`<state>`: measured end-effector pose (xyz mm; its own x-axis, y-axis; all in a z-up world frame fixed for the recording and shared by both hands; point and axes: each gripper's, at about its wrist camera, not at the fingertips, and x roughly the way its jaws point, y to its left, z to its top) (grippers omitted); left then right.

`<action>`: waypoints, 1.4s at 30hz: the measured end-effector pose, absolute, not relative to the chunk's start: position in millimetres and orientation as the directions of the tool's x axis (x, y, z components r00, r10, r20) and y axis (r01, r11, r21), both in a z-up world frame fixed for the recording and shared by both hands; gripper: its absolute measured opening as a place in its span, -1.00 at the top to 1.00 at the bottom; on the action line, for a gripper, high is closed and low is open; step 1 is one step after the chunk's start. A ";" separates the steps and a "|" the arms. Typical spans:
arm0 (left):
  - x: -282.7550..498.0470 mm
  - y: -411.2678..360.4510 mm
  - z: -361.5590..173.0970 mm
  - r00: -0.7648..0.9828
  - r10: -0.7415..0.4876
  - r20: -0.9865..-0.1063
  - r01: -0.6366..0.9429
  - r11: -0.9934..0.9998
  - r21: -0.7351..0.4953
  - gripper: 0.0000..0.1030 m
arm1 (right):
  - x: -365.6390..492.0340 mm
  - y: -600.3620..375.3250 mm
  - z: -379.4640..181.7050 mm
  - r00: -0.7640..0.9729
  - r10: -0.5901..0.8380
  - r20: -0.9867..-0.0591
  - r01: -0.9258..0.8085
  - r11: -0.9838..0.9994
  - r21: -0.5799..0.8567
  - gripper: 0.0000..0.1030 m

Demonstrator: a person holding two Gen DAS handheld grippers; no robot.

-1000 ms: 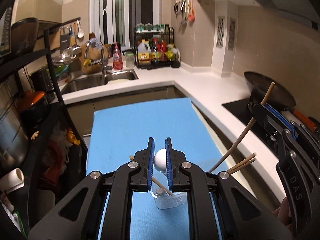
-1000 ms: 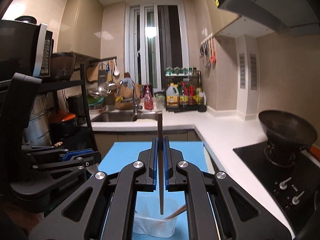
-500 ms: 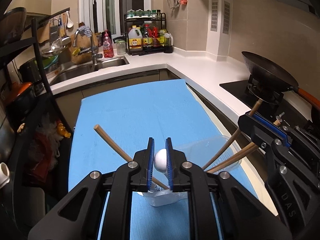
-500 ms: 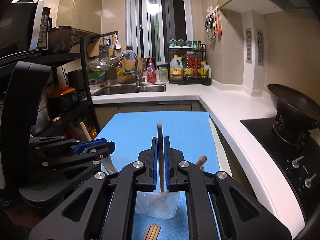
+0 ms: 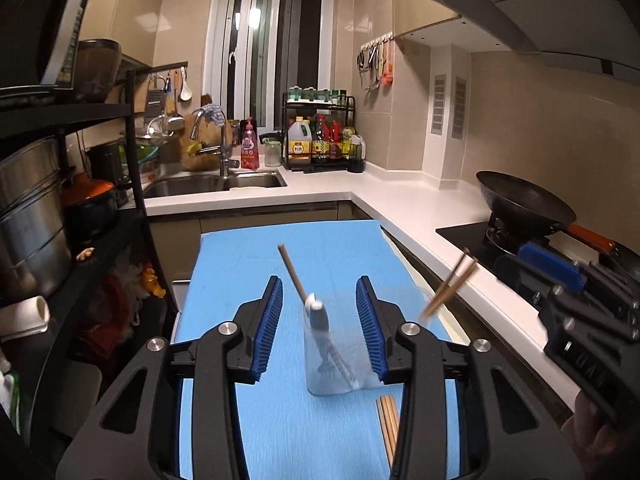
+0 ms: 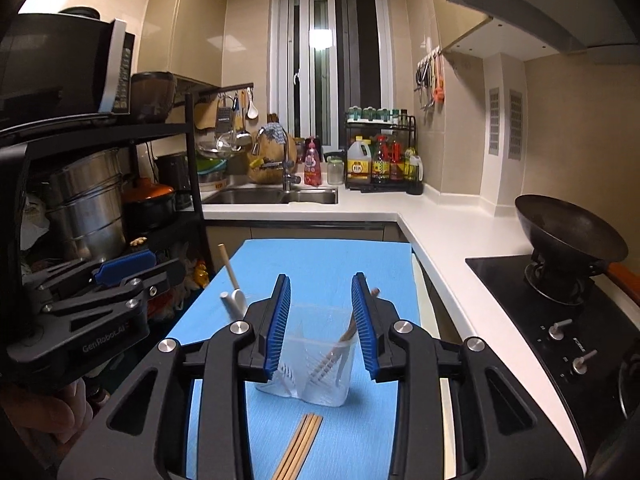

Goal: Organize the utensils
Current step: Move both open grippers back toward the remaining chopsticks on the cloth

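Opening just now, both ribbed blue tongs (image 5: 319,326) (image 6: 320,326) stand empty around the clear plastic cup (image 6: 316,364).

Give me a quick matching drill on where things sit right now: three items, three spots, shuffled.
Items:
1. loose chopsticks
2. white-handled utensil
3. wok

Places:
A. on the stove
B. standing in the clear cup
C. lying flat on the blue mat, in front of the cup

Pairs: 1-C, 2-B, 3-A
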<state>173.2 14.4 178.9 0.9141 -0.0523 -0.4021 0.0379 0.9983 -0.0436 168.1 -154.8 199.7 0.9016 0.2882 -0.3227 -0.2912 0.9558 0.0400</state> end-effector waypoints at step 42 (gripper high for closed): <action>54.9 17.3 20.0 0.844 -0.062 -0.533 -0.018 0.990 -0.143 0.69 | 76.5 -139.5 -17.3 0.695 0.323 -0.642 -0.254 0.946 0.201 0.77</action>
<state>54.9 17.3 20.0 0.8436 -0.0616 -0.5334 -0.0184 0.9895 -0.1433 76.5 -139.5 -17.3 0.6949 0.3234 -0.6423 -0.2543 0.9460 0.2013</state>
